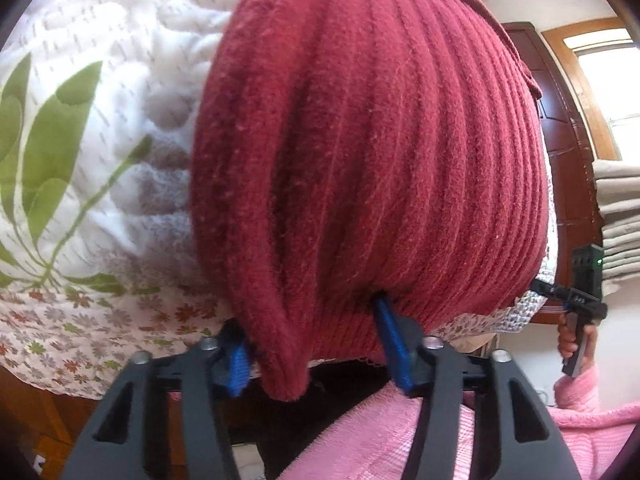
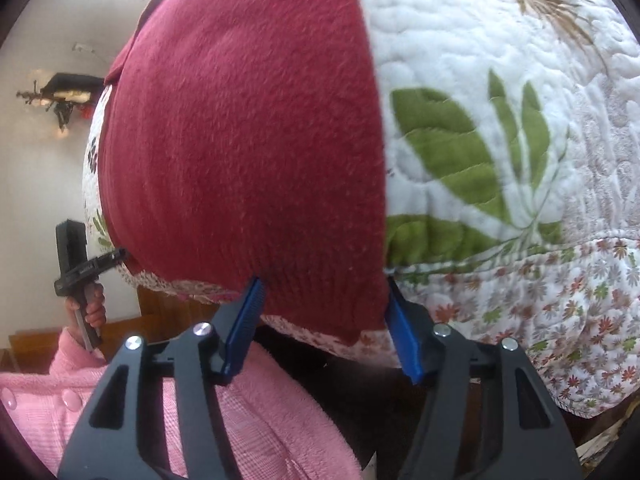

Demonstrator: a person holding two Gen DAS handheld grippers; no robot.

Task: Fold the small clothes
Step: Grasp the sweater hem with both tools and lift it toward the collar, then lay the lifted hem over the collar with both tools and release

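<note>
Left gripper (image 1: 316, 344) and right gripper (image 2: 324, 320) both gape at the lower centre, straddling the near hem of the maroon knit garment (image 1: 368, 152) on the floral quilt (image 2: 500, 100). We judge folding barely begun.

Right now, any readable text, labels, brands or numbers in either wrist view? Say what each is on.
None readable.
Dark red knit garment: no tag or print visible.
Floral quilt: leaf and flower patterns only, no words.
Right tongs, seen from the left wrist view: a green light, plus small markings too blurred to read.
Left tongs: bare black and blue parts, no lettering visible.
</note>
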